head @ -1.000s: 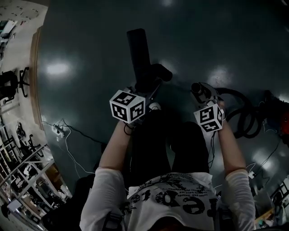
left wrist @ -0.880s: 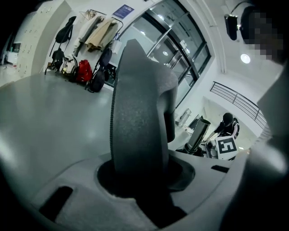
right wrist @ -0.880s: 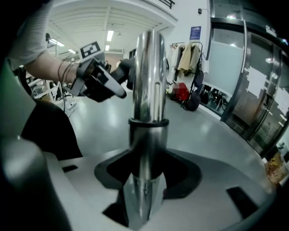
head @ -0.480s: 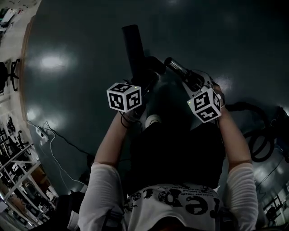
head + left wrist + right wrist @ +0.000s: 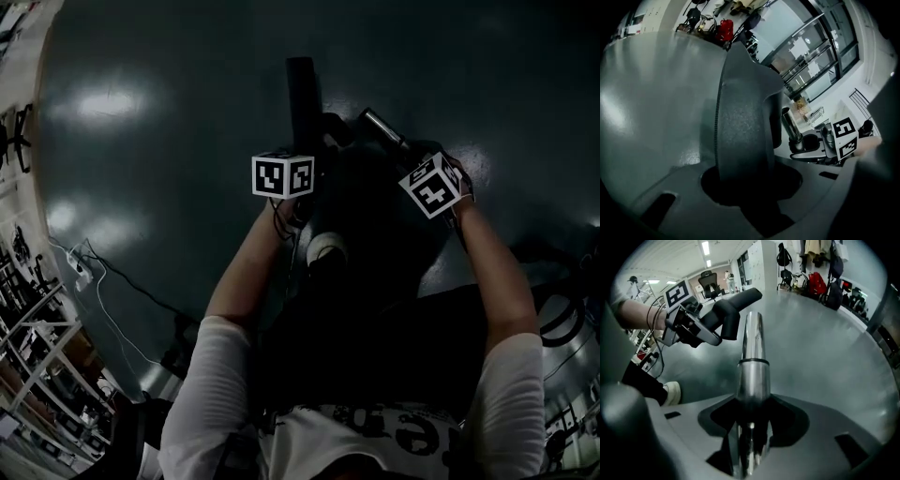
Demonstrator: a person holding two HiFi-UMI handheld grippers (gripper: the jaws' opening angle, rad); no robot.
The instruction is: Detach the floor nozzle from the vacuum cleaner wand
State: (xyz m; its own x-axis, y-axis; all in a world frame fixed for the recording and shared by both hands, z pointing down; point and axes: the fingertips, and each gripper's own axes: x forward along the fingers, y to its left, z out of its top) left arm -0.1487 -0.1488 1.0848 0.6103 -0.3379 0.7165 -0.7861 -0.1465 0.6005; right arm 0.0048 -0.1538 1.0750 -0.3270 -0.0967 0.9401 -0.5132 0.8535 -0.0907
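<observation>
Dark, glossy floor [image 5: 141, 216] fills most of my head view. It sits much closer than a second ago, because both my hands have dropped toward it and brought the vacuum parts down with them. I take this as setting up for the pull, with the work low where I can brace it. Nothing has come apart yet, as far as I can see.

The nozzle [image 5: 301, 89] is the long black bar pointing away from me, at or just above the floor; I cannot tell whether it touches. Its dark grey neck runs straight through my left tongs [image 5: 745, 183], which are clamped on it. The wand [image 5: 382, 129], a bright metal tube, slants in from the right and meets the nozzle's black elbow, so the two look joined. My right tongs [image 5: 749, 430] are closed around the wand, with the tube running up between the jaws. Neither grip has changed in the last second.

My own legs [image 5: 375, 281] are the main obstacle. They form a dark mass right under both hands, and one shoe [image 5: 327, 247] sits just behind the left tongs. If I pull the wand back toward me, it runs into them. A cable [image 5: 122, 281] trails over the floor well to the left, clear of the work. Bags [image 5: 816, 284] and a chair [image 5: 708, 280] stand far off by the walls.
</observation>
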